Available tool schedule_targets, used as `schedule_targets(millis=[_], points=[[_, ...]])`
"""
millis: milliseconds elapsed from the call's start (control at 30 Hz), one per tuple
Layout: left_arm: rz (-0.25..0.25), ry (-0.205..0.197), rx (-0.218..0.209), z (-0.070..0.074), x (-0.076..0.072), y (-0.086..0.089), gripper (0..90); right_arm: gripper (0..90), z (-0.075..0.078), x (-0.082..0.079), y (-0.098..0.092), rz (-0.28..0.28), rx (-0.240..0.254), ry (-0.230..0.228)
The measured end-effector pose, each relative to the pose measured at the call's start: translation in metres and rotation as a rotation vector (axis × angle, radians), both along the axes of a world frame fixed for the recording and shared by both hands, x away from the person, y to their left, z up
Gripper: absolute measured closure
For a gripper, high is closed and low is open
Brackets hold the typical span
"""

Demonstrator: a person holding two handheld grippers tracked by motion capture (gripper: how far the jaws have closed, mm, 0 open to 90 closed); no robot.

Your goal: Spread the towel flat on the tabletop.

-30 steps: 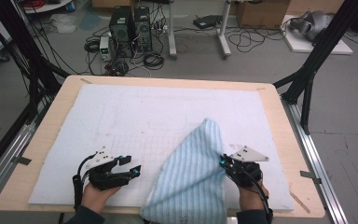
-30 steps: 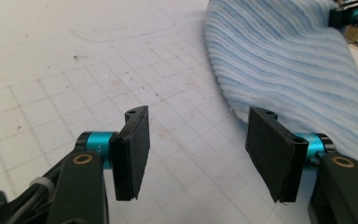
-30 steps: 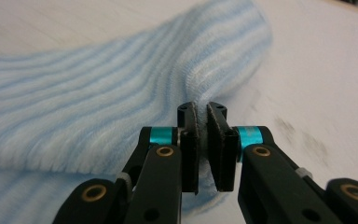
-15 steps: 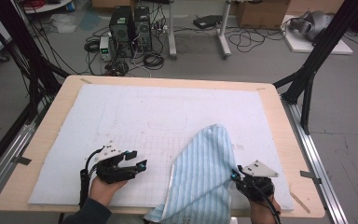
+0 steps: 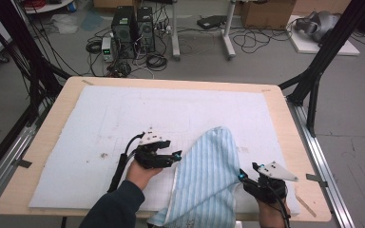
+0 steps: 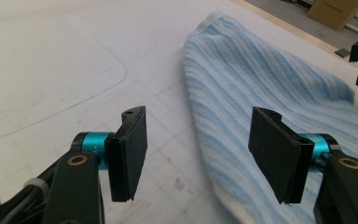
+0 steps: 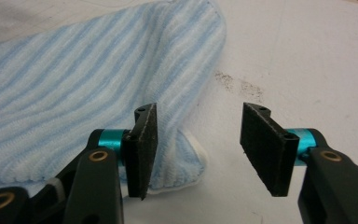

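A blue-and-white striped towel lies in a mound on the white mat, draped over the table's near edge. My left gripper hovers at the towel's left edge, open; its jaws have just been opening a little wider. In the left gripper view the towel edge lies below and beyond the left gripper, untouched. My right gripper is at the towel's right edge; its jaws have just been opening. In the right gripper view the towel corner lies beside the left jaw, and the right gripper grips nothing.
The white mat covers most of the wooden table, with a small dark stain at its left. Black frame poles stand at the table's corners. Computer towers and cables sit on the floor beyond.
My right gripper has let go of the towel and drawn slightly right and nearer. My left gripper has moved right, up to the towel's left edge. The towel's peak shifted slightly right.
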State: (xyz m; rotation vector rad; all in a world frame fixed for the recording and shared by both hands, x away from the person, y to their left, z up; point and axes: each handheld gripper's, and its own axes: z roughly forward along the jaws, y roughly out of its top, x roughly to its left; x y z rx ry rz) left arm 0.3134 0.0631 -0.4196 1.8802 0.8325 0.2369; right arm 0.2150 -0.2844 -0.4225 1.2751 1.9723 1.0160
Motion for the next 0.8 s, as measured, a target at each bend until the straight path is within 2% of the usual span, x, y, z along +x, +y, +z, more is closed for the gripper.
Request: schedule_targets(millis=[67, 100, 167, 300, 400, 467, 500, 533, 567, 633, 700, 800], points=[[-0.011, 0.014, 0.022, -0.005, 0.003, -0.011, 37.5, 43.7, -0.001, 0.000, -0.002, -0.005, 0.010, 0.001], [-0.022, 0.025, 0.044, -0.007, 0.005, -0.016, 37.5, 43.3, -0.001, 0.000, -0.004, -0.004, 0.010, -0.002], [-0.042, 0.020, 0.089, -0.011, 0.006, -0.026, 37.6, 43.2, 0.000, 0.000, -0.005, -0.008, 0.022, 0.001], [-0.060, 0.036, 0.133, -0.019, 0.007, -0.041, 39.0, 42.9, -0.001, 0.000, -0.007, -0.009, 0.026, -0.001], [-0.074, 0.063, 0.201, -0.026, 0.006, -0.051, 45.6, 42.2, -0.001, 0.001, -0.008, -0.016, 0.040, 0.005], [-0.073, 0.005, 0.262, -0.028, 0.002, -0.056, 52.0, 42.1, -0.001, 0.001, -0.008, -0.016, 0.044, 0.005], [-0.078, 0.004, 0.264, -0.027, 0.002, -0.055, 57.9, 42.0, -0.001, 0.002, -0.007, -0.013, 0.042, 0.002], [-0.094, 0.010, 0.258, -0.026, 0.002, -0.054, 70.4, 41.9, -0.001, 0.002, -0.007, -0.013, 0.044, 0.004], [-0.097, -0.007, 0.274, -0.025, 0.001, -0.053, 82.5, 42.0, -0.001, 0.002, -0.007, -0.014, 0.049, 0.009], [-0.089, -0.025, 0.300, -0.024, 0.000, -0.050, 83.9, 42.0, -0.001, 0.003, -0.007, -0.016, 0.052, 0.010], [-0.046, -0.024, 0.301, -0.022, 0.000, -0.041, 84.0, 42.0, 0.000, 0.003, -0.006, -0.014, 0.052, 0.008], [0.009, -0.020, 0.271, -0.020, 0.001, -0.020, 84.0, 42.0, -0.001, 0.004, -0.005, -0.010, 0.057, 0.012]])
